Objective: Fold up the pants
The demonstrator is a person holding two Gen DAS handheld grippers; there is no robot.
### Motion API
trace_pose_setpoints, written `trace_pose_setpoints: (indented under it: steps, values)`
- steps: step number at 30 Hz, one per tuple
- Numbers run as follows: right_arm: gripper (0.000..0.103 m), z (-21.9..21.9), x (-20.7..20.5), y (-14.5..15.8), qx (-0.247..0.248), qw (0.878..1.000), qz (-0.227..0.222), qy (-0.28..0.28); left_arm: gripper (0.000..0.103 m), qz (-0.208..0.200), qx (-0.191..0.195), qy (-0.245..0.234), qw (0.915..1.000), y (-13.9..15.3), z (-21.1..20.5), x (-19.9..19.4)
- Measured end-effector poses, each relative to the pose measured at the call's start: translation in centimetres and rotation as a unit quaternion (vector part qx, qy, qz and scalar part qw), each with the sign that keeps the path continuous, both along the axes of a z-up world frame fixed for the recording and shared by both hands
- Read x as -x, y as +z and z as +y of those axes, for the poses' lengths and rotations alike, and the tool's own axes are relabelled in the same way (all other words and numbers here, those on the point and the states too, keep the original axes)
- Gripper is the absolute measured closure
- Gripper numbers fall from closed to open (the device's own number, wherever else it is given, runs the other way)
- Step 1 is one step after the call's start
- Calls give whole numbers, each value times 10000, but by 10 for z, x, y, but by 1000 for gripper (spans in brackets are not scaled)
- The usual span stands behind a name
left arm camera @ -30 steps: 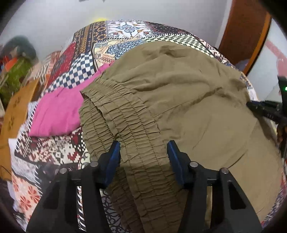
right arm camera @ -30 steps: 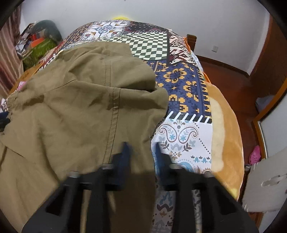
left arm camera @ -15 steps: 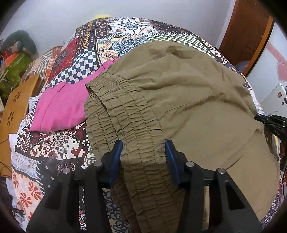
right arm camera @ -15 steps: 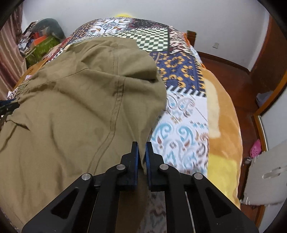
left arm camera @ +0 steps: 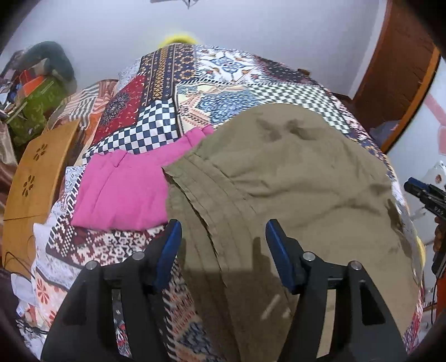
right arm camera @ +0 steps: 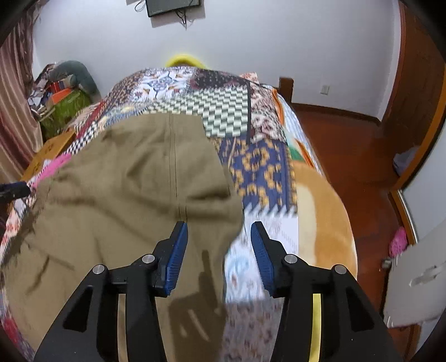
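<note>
Both tools have just let go: the left tool (left arm camera: 221, 236) and the right tool (right arm camera: 218, 239) are opening, empty, above the pants (left arm camera: 292, 181), now folded on the bed (right arm camera: 259, 164).

Bedspread (right arm camera: 264, 170) beside pants (right arm camera: 133, 189) lies open; pink cloth (left arm camera: 125, 189) crowds the other side

One pair of olive pants (left arm camera: 292, 178) is lying spread on one bed, which is wearing one patchwork bedspread (left arm camera: 223, 83). One folded pink garment (left arm camera: 125, 189) is sitting just beside the pants. Two grippers are showing: the left gripper (left arm camera: 223, 242) and the right gripper (right arm camera: 218, 245), each carrying two blue pads. One wooden stool (left arm camera: 36, 172) is standing beside the bed, and one wall-mounted screen (right arm camera: 172, 5) is hanging above.
</note>
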State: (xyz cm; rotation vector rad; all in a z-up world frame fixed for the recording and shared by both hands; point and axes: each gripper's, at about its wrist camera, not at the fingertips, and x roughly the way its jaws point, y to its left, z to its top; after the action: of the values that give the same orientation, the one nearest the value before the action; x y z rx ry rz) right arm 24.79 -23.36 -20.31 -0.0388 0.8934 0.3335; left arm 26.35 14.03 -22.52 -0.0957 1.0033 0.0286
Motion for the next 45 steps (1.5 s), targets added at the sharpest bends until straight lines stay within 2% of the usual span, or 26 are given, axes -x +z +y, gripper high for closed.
trace_pose_setpoints:
  steps: [9,11,14,15,16,19,22,28,32,34,38,41,42,45]
  values:
    - [57,27,-60,-26,48,9994,196,267,40,475,283,92,9984,-32,11,-41]
    - [57,29,-69,-36,3,9988,360,335,40,516,344,70,9981,-36,10,-46]
    - [57,30,-81,-52,-174,9962,723,462,39,518,236,23,9984,-39,5,-52]
    - [60,27,-82,-56,-290,9953,796,465,39,498,188,11,9986,-40,4,-53]
    - [69,25,-83,-59,-477,9934,904,517,39,473,158,-1,9988,-40,3,-54]
    - [85,27,-82,-59,-326,9949,802,524,39,393,71,-30,9992,-41,1,-54]
    - [90,28,-76,-59,-103,9963,656,549,43,321,-113,-73,9994,-38,-4,-54]
    - [92,22,-58,-58,331,9975,385,486,48,75,-581,-294,9978,-27,-21,-56]
    - [92,12,-48,-61,340,9976,457,405,48,173,-675,-333,9970,-36,-22,-63]
    - [92,9,-48,-60,293,9976,500,371,48,276,-464,-236,9983,-41,-17,-65]
    - [91,9,-48,-51,281,9974,556,371,47,228,-71,-163,9996,-27,-8,-60]
    - [91,6,-52,-38,161,9979,510,360,46,123,-69,-173,9998,-14,-4,-56]
    - [87,4,-54,-31,120,9984,432,332,43,58,-99,-141,9998,-8,-1,-56]
    - [65,3,-61,-15,38,9996,169,239,37,-106,-97,8,9999,3,11,-60]
